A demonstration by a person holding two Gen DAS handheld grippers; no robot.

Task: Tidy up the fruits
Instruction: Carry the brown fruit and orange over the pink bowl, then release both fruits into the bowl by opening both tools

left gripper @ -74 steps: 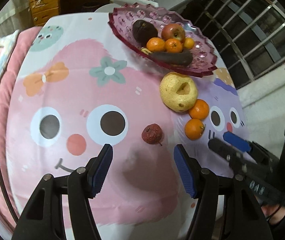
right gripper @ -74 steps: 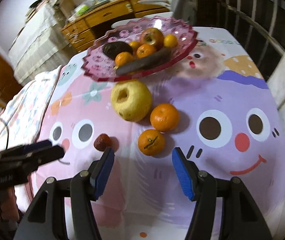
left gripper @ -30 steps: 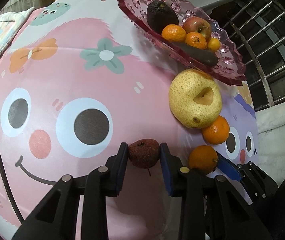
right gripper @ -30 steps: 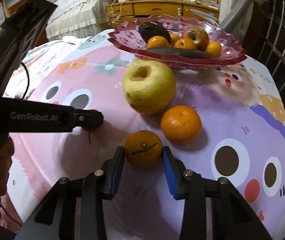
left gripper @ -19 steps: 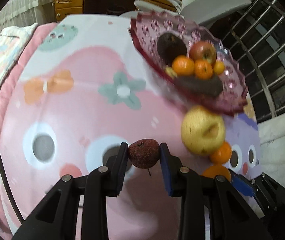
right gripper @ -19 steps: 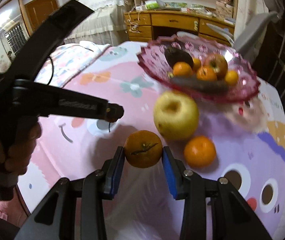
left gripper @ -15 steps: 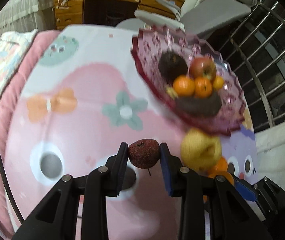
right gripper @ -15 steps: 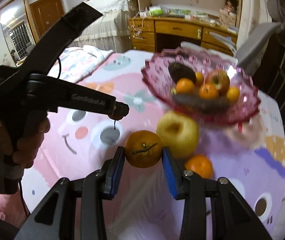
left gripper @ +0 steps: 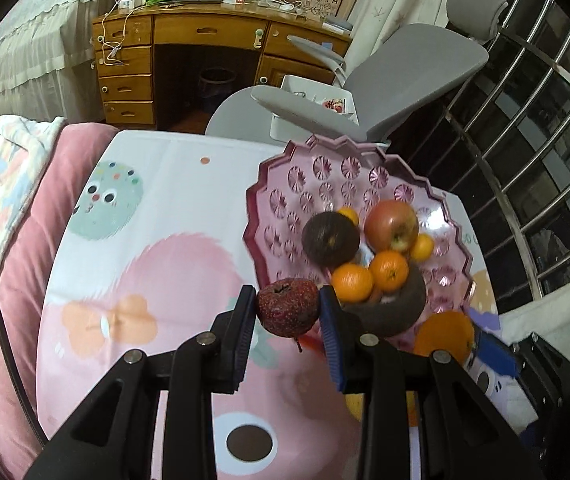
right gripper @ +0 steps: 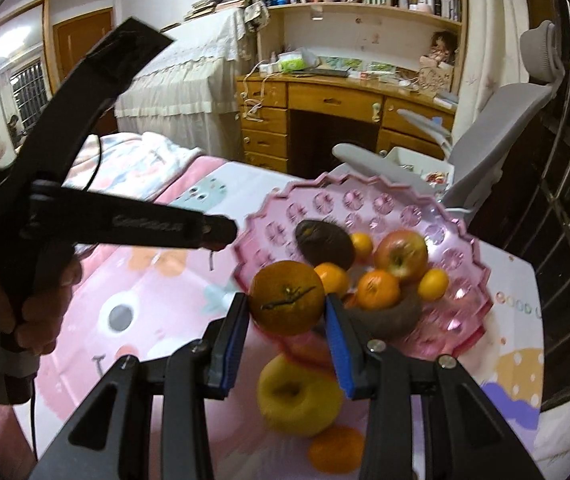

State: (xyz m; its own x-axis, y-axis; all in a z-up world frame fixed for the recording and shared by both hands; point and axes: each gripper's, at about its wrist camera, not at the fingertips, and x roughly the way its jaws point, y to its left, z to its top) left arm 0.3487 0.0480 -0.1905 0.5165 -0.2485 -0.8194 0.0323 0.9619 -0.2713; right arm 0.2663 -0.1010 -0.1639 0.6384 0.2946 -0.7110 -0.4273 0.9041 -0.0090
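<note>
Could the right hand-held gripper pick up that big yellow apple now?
Probably not: the right hand-held gripper is already shut on an orange tangerine, so the big yellow apple below must wait.

Cartoon-print tablecloth [left gripper: 157,208] under pink fruit dish [left gripper: 285,200], yellow apple [right gripper: 297,400], tangerine [right gripper: 335,454].

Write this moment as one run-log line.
left hand-held gripper: shut on wrinkled red fruit | right hand-held gripper: shut on orange | pink dish: holds fruit

A wooden desk [left gripper: 189,40] stands beside a grey chair [left gripper: 417,68].
</note>
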